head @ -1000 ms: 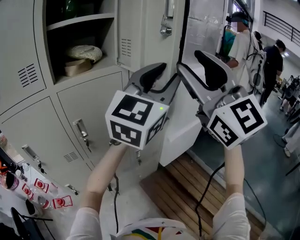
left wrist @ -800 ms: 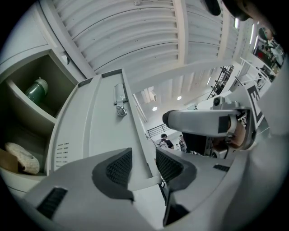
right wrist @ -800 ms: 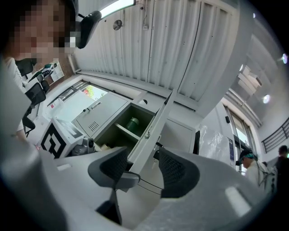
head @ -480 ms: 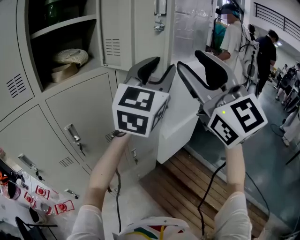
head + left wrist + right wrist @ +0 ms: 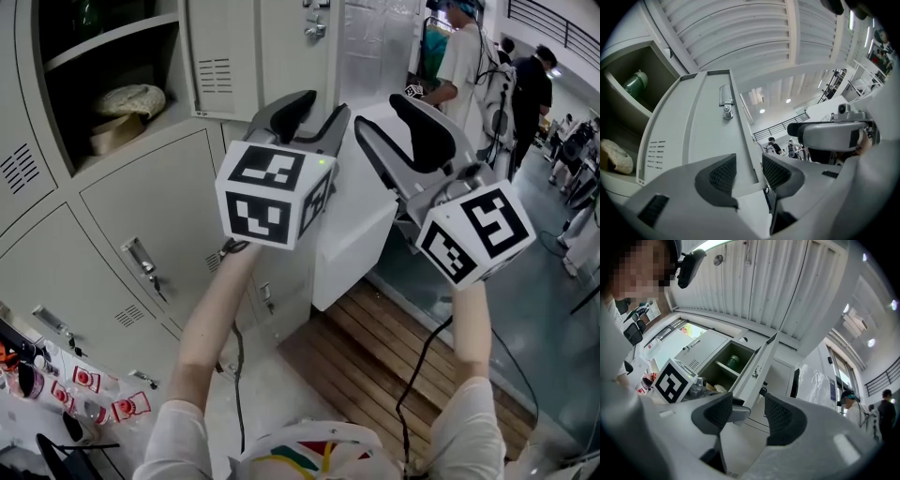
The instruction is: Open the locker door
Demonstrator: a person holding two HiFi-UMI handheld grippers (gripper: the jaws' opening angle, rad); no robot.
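Locker door (image 5: 253,56) is found open, swung out from the bank of lockers at top centre of the head view. Long axis is upright. The free edge with the latch (image 5: 314,25) is pointed out toward the person, and the face with the vent slots (image 5: 215,74) is turned left toward the open compartment (image 5: 56,112).

Left gripper (image 5: 319,105) is raised to the door's lower outer corner. In the left gripper view the fingers (image 5: 723,173) are set narrow, with that corner of the door (image 5: 693,136) taken between the ribbed pads (the door edge fills the gap, so contact is read on both sides).

Right gripper (image 5: 380,120) is held up just beside the left one, apart from the door. Its fingers (image 5: 780,416) are parted by a moderate gap and nothing is held between them. Only the door (image 5: 757,369) is seen beyond, edge-on.

Inside the compartment, a green bottle (image 5: 635,83) is seen above the shelf (image 5: 112,42) and a pale round item (image 5: 127,97) below it. The closed lockers (image 5: 159,216) below are not touched.
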